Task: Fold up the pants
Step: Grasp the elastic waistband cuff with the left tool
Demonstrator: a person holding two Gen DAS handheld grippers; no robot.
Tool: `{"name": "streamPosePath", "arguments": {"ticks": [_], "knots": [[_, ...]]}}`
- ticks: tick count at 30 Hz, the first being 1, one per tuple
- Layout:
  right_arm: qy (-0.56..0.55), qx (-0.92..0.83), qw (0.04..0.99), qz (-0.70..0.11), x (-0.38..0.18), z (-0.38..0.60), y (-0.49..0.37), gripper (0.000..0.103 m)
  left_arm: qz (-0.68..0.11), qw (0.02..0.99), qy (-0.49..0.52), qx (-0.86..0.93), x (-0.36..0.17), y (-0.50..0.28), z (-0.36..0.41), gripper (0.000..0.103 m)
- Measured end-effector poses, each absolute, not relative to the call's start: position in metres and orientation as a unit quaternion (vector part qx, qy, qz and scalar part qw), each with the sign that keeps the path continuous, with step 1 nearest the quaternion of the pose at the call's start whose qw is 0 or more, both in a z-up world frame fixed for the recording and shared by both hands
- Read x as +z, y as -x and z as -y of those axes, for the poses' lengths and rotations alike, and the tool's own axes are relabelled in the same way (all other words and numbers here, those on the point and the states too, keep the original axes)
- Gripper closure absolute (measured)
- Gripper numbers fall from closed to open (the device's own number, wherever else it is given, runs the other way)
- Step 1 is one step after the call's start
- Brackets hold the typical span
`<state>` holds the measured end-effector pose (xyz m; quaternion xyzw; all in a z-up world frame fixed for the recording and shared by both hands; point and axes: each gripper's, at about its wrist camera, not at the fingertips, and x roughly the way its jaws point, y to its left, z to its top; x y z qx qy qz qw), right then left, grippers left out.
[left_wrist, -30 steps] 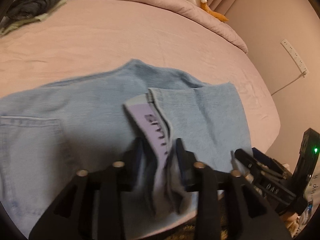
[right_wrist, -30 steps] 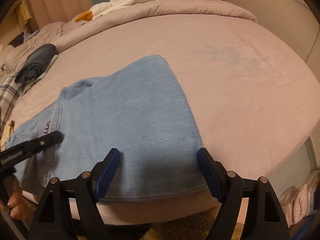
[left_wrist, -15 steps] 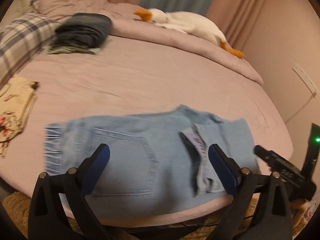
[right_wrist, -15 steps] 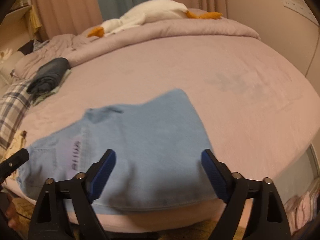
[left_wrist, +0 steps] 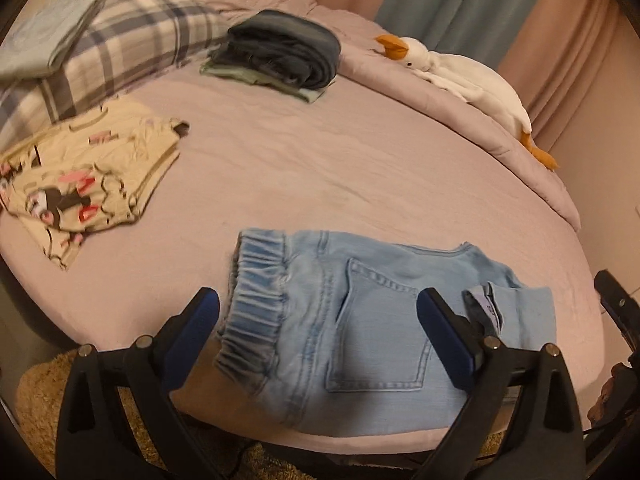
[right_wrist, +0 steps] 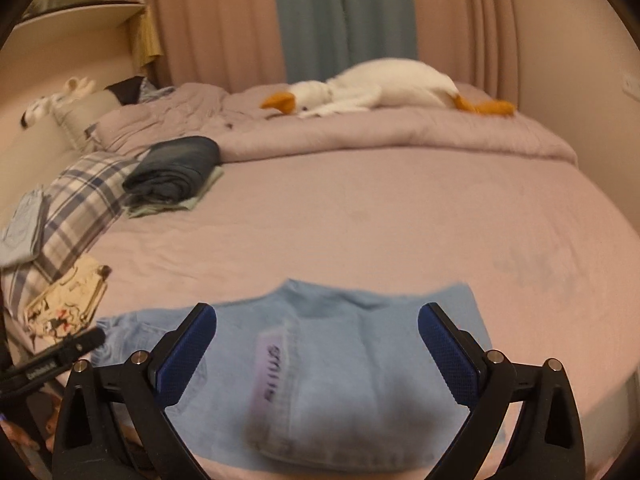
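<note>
Light blue denim pants [left_wrist: 360, 320] lie folded on the pink bed near its front edge, elastic waistband at the left, back pocket up, a turned-over hem with a purple label at the right. They also show in the right wrist view [right_wrist: 320, 380]. My left gripper [left_wrist: 318, 338] is open and empty, raised above the pants. My right gripper [right_wrist: 316, 354] is open and empty, above the folded end.
A folded cream printed garment [left_wrist: 80, 184] lies at the left. A dark folded stack [left_wrist: 280, 52] sits further back by a plaid pillow [left_wrist: 132, 40]. A white goose plush [right_wrist: 372, 88] lies on the rolled duvet. Brown rug [left_wrist: 40, 392] below the bed edge.
My left gripper has let go of the pant hem, opened wide and pulled back and up. My right gripper has also drawn back and risen. The pants stay folded on the bed.
</note>
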<state>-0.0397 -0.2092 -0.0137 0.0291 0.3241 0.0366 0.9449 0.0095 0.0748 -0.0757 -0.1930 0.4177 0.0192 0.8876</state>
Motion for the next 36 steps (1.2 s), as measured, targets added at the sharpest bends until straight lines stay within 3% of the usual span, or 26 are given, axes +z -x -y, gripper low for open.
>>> {"name": "streamPosePath", "arguments": {"ticks": [12, 29, 30, 32, 33, 36], "knots": [[-0.065, 0.024, 0.915, -0.397, -0.065, 0.209, 0.031, 0.003, -0.454, 0.863, 0.223, -0.004, -0.106, -0.011, -0.088, 0.004], [-0.064, 0.039, 0.912, -0.404, -0.072, 0.201, 0.032, 0.003, -0.445, 0.866, 0.225, -0.035, -0.127, -0.028, -0.086, 0.006], [-0.066, 0.039, 0.911, -0.406, -0.073, 0.200, 0.032, 0.003, -0.444, 0.867, 0.226, -0.033, -0.128, -0.028, -0.087, 0.010], [-0.068, 0.041, 0.910, -0.408, -0.074, 0.201, 0.031, 0.003, -0.443, 0.870, 0.216, -0.006, -0.128, -0.028, -0.088, 0.031], [-0.069, 0.042, 0.909, -0.408, -0.074, 0.200, 0.031, 0.003, -0.446, 0.869, 0.214, 0.005, -0.130, -0.028, -0.089, 0.036], [-0.073, 0.042, 0.908, -0.410, -0.076, 0.200, 0.031, 0.003, -0.447, 0.864, 0.233, 0.013, -0.129, -0.027, -0.094, 0.044]]}}
